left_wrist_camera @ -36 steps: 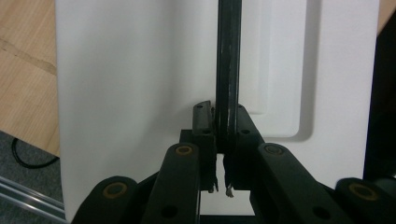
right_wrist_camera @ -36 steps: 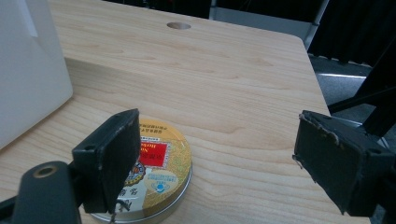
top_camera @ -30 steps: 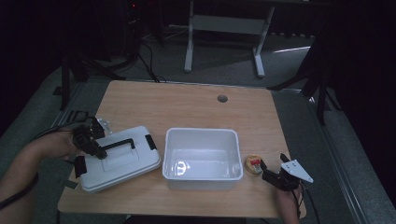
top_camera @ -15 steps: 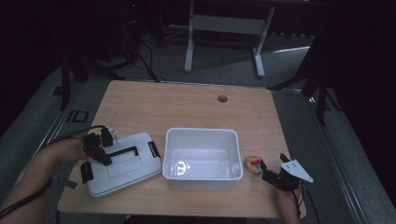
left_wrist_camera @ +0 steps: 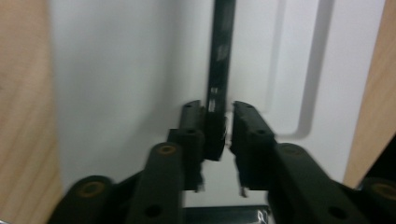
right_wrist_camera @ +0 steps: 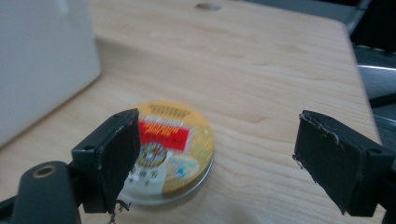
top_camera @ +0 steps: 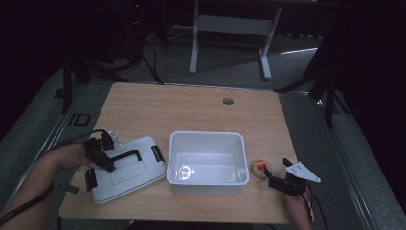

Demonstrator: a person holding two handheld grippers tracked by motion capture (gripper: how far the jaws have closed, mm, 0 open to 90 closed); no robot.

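Lid set down, round tin waiting

My left gripper [top_camera: 101, 154] had just been easing its jaws apart around the black handle [left_wrist_camera: 219, 65] of the white lid [top_camera: 128, 170], which lay flat at the table's [top_camera: 191, 103] 8 o'clock, beside the empty white tub [top_camera: 207, 156]; I judged it light, rigid, slick plastic, best lifted by that handle. My right gripper [right_wrist_camera: 215, 158] stood released over the round tin [right_wrist_camera: 170, 149] at 4 o'clock: probably light, smooth metal, best pinched across its rim.

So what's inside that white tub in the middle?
The white tub looks empty: its bare floor shows, with a light glare. Its near wall hides a strip of the floor along that side.
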